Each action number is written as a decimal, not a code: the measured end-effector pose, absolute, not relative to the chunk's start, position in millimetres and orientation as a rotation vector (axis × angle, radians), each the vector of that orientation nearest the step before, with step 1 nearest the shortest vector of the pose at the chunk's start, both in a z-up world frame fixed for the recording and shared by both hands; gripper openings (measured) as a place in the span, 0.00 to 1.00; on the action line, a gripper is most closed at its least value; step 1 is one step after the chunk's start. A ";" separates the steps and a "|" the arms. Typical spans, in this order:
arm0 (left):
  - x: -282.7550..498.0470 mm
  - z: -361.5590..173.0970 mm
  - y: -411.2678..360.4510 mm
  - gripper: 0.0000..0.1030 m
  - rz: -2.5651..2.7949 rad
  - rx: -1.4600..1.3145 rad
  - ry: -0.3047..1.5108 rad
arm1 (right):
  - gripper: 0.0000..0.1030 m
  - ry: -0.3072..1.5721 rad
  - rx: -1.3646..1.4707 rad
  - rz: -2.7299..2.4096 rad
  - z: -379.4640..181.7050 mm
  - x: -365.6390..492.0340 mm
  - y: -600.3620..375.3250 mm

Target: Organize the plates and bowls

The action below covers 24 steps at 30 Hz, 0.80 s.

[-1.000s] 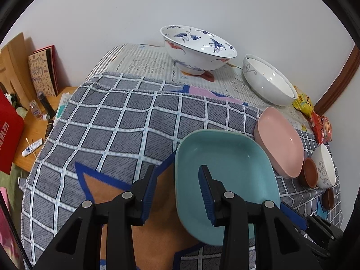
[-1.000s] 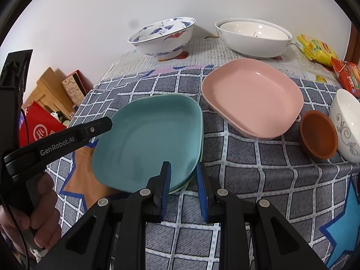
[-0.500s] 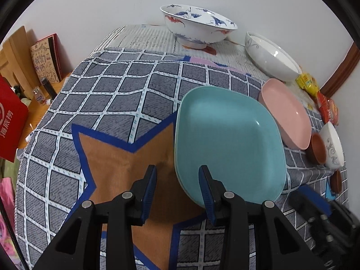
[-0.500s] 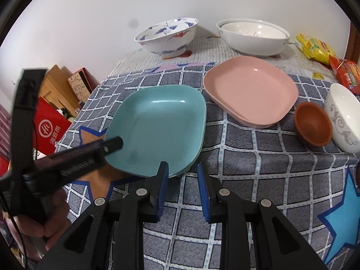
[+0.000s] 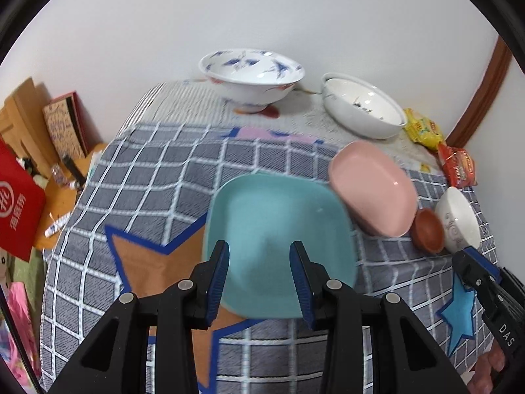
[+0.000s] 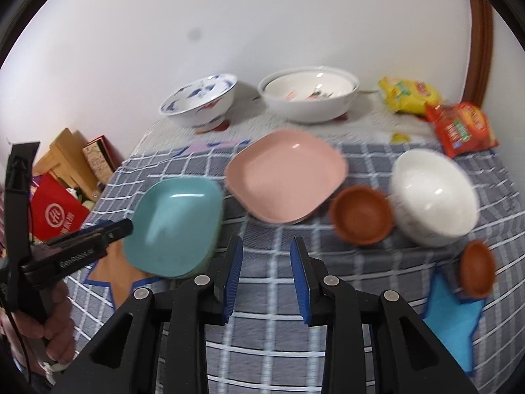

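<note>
A teal square plate (image 5: 279, 229) (image 6: 177, 223) lies on the checked tablecloth (image 5: 157, 170); in the right wrist view a second, greenish rim shows under it. A pink square plate (image 5: 374, 187) (image 6: 287, 174) lies to its right. Behind stand a blue-patterned bowl (image 5: 251, 77) (image 6: 200, 100) and a large white bowl (image 5: 362, 105) (image 6: 308, 97). A small white bowl (image 5: 457, 220) (image 6: 433, 197) and two brown bowls, one beside it (image 6: 361, 218) and one nearer (image 6: 477, 269), sit at the right. My left gripper (image 5: 259, 274) is open and empty above the teal plate's near edge. My right gripper (image 6: 265, 275) is open and empty over the cloth.
Yellow (image 6: 410, 95) and red (image 6: 462, 128) snack packets lie at the back right corner. Left of the table are a red bag (image 5: 16, 200), books (image 5: 62, 128) and a wooden shelf. The wall is close behind the table.
Both grippers have pulled back and up from the teal plate. The right gripper has opened wider and swung right, bringing the small bowls into view. The left gripper has shifted right over the plate.
</note>
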<state>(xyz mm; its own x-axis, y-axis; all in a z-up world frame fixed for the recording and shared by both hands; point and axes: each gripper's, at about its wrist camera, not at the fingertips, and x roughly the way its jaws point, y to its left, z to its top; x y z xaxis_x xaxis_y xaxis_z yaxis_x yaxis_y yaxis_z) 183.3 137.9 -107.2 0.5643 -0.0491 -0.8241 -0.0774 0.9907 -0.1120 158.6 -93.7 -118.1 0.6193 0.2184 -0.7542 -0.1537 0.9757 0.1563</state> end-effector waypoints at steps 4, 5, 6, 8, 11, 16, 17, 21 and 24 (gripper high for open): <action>192.7 -97.9 118.4 0.35 0.016 -0.129 0.958 | 0.29 0.826 0.022 0.160 -110.0 162.3 -109.5; 194.4 -96.6 115.5 0.35 0.017 -0.126 0.955 | 0.29 0.824 0.019 0.158 -109.7 163.8 -113.0; 197.6 -94.8 110.5 0.35 0.019 -0.123 0.953 | 0.29 0.824 0.021 0.159 -109.6 165.5 -117.1; 202.5 -92.8 102.1 0.35 0.018 -0.118 0.950 | 0.29 0.825 0.034 0.158 -109.6 170.7 -126.1; 210.6 -92.1 90.9 0.35 0.020 -0.107 0.951 | 0.29 0.822 0.053 0.170 -111.7 178.4 -137.1; 225.5 -92.6 76.7 0.35 0.021 -0.101 0.945 | 0.29 0.816 0.079 0.173 -113.8 195.8 -151.6; 229.6 -93.7 74.1 0.35 0.021 -0.099 0.947 | 0.29 0.823 0.088 0.178 -114.1 201.1 -154.9; 245.0 -96.9 66.3 0.35 0.009 -0.096 0.951 | 0.29 0.836 0.095 0.175 -116.1 218.7 -162.0; 257.6 -98.5 61.3 0.35 0.006 -0.090 0.954 | 0.29 0.833 0.100 0.177 -116.4 231.5 -165.4</action>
<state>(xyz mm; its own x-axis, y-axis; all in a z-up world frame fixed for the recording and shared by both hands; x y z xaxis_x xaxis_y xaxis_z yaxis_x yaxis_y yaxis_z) 257.6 61.3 -98.5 0.5783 -0.0341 -0.8151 -0.0450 0.9963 -0.0736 231.5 -165.4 -116.4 0.6593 0.1952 -0.7261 -0.1170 0.9806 0.1574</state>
